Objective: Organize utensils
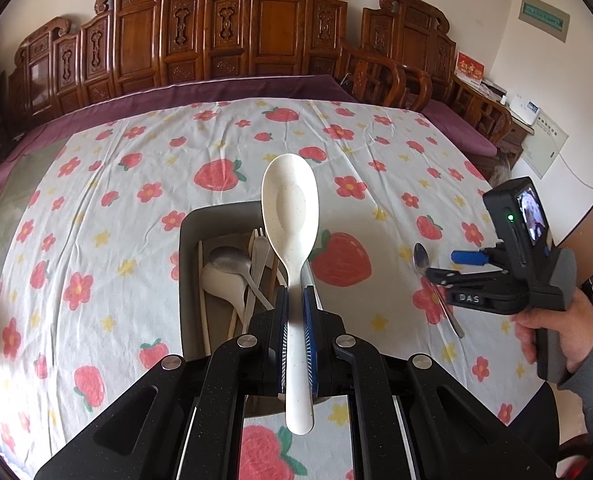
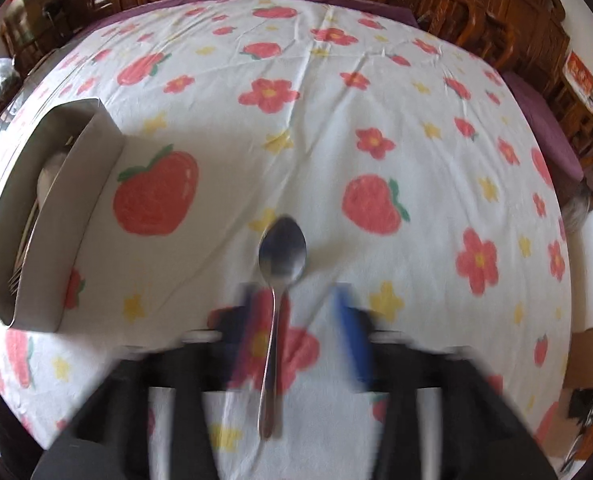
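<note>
Left wrist view is showing the left gripper (image 1: 295, 320) clamped on the handle of a white speckled plastic spoon (image 1: 291, 216), its two pads pressing the handle from either side. That spoon is standing up and away from the camera, bowl uppermost, and it is hanging over the near end of a grey utensil tray (image 1: 187, 264). Inside the tray a metal spoon (image 1: 229, 261), a cream ladle (image 1: 220, 284), a pale fork (image 1: 259, 240) and some chopsticks (image 1: 202, 280) are lying together lengthwise. The tray is sitting on a desk covered by a white cloth (image 1: 136, 168) printed with strawberries and red flowers.

Off to the right in the same view, a person's hand (image 1: 552, 332) in a grey sleeve is holding the right gripper (image 1: 442, 266), which is pointing down toward a steel teaspoon (image 1: 421, 257) lying on the cloth, well apart from the tray.

Right wrist view is looking steeply down on that teaspoon (image 2: 281, 254), which is lying flat on the cloth (image 2: 336, 120) with its bowl away from the camera and its handle running back between the fingers. The right gripper (image 2: 296, 308) is standing apart, one finger on each side of the handle, and neither pad is pressing on the teaspoon; the fingers (image 2: 348, 320) are blurred. The tray (image 2: 76, 208) is showing at the left edge of this view, with handles just visible inside it.

Carved wooden chairs (image 1: 384, 76) are standing behind the desk.
</note>
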A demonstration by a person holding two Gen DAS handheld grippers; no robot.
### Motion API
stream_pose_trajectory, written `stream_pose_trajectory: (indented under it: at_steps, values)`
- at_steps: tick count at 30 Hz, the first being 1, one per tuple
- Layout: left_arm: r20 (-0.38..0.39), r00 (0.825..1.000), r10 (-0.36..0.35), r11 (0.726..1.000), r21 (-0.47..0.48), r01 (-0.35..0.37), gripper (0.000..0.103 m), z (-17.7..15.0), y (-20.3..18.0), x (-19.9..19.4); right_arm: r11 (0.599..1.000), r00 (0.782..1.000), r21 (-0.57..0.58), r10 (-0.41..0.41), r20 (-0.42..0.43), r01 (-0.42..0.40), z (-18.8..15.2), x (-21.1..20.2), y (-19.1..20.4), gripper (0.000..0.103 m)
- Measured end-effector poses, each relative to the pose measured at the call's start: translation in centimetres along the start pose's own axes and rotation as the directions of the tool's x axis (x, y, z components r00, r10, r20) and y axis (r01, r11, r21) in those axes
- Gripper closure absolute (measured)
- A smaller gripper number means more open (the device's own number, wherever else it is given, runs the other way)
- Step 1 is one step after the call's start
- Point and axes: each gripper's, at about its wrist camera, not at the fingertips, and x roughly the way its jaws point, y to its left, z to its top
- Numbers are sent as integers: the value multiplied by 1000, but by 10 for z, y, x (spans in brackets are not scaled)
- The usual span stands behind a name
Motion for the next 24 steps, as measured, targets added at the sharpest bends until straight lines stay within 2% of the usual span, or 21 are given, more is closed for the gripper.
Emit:
stream_pose_trajectory:
  at_steps: [5, 7, 11, 14, 24]
  values:
    - [-1, 1000, 3, 1000, 1, -3, 96, 0, 0, 0, 999, 999, 25, 32, -4, -32, 11, 18, -3, 45]
    - [-1, 1000, 4, 1000, 0, -4, 96, -1, 2, -1, 999, 999, 24, 32, -21, -31, 13, 25, -2, 53]
    - [-2, 1000, 7, 1000, -4, -7, 96, -2, 5, 0, 999, 999, 24, 38, -3, -38, 12, 27, 1, 72]
    - [-3, 1000, 11, 1000, -3, -11, 96, -3, 8, 1, 999, 999, 33, 42, -14, -42, 10, 25, 1, 73]
    - [-25, 999, 28, 999, -25, -29, 96, -11, 21, 16, 999, 999, -30, 42, 30, -41, 4, -6, 20, 73]
